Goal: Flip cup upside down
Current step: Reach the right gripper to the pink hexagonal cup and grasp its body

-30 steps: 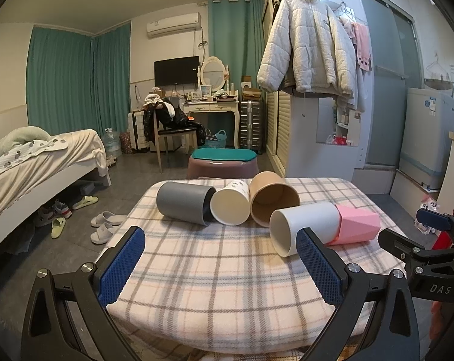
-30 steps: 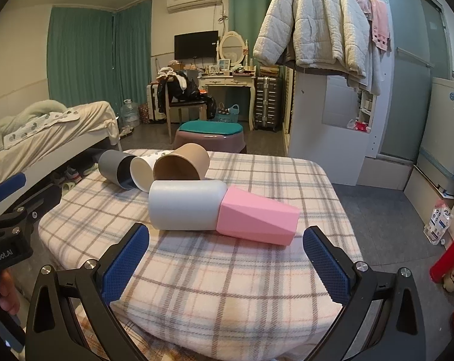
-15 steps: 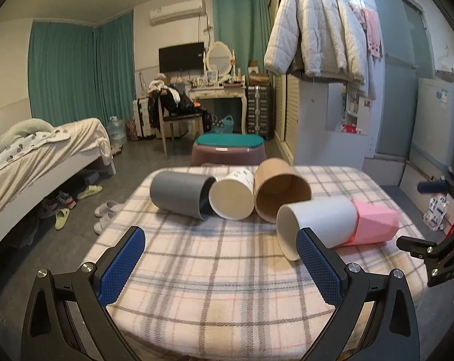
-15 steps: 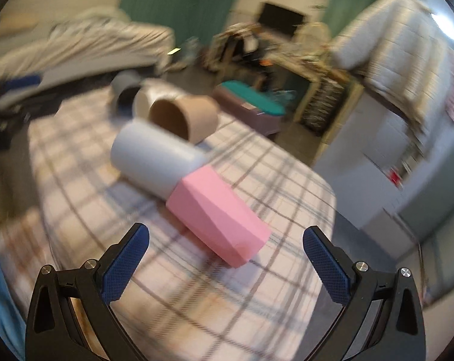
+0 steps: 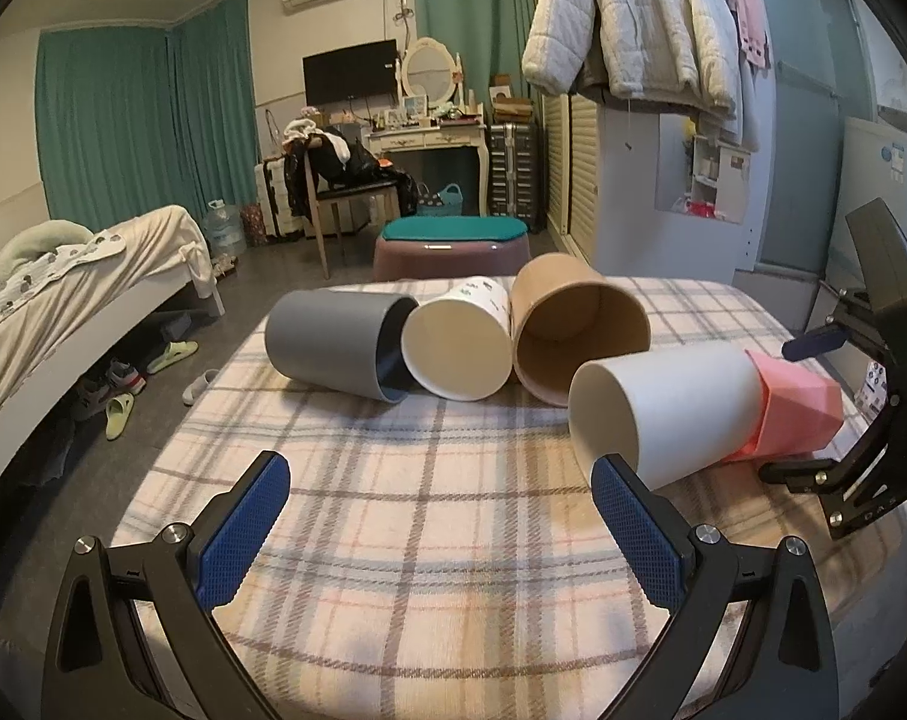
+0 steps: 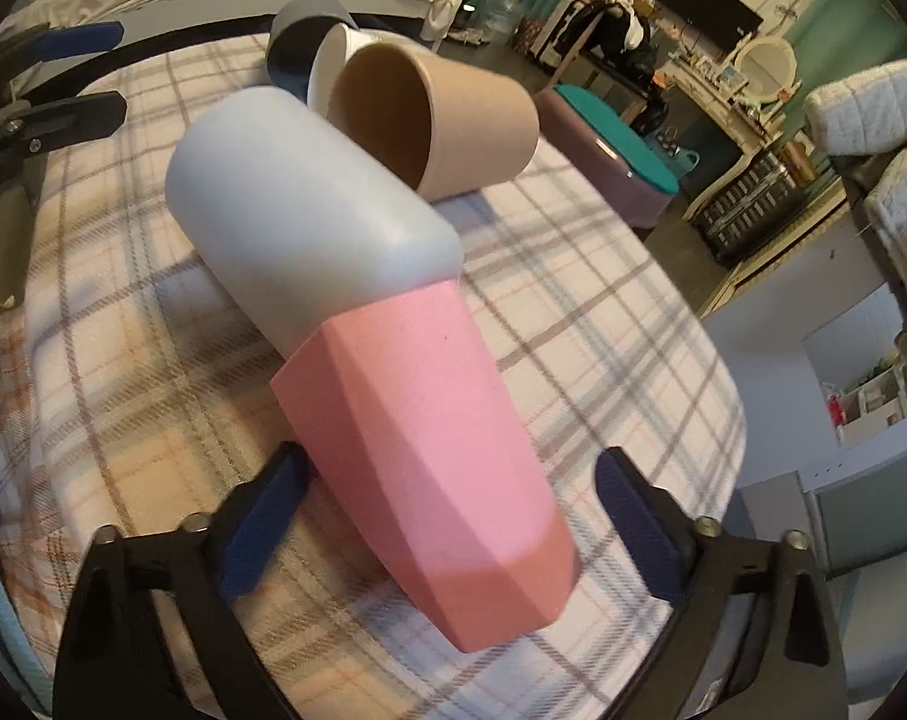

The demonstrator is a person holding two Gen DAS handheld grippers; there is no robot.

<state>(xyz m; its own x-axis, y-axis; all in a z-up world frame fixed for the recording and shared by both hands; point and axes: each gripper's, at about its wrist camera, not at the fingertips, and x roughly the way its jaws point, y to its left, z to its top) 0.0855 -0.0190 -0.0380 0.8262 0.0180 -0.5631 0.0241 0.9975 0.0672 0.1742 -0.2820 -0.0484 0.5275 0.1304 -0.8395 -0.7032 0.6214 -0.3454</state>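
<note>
Pink cup (image 6: 435, 474) on its side on the plaid table (image 6: 603, 276), base at 5 o'clock between the wide-open, unclosed right gripper (image 6: 447, 516). Left gripper (image 5: 435, 528) open, empty; only there, white cup (image 5: 663, 414) mouth visible at 3 o'clock.

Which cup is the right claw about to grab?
The pink cup. It lies on its side between the open fingers of the right claw. The white cup, brown cup and grey cup lie farther away.

Open plaid worktop (image 5: 429, 516) before left claw (image 5: 441, 534); white cup (image 6: 309, 210) butts pink cup (image 6: 435, 468), brown cup (image 6: 447, 120) crowding behind.
</note>
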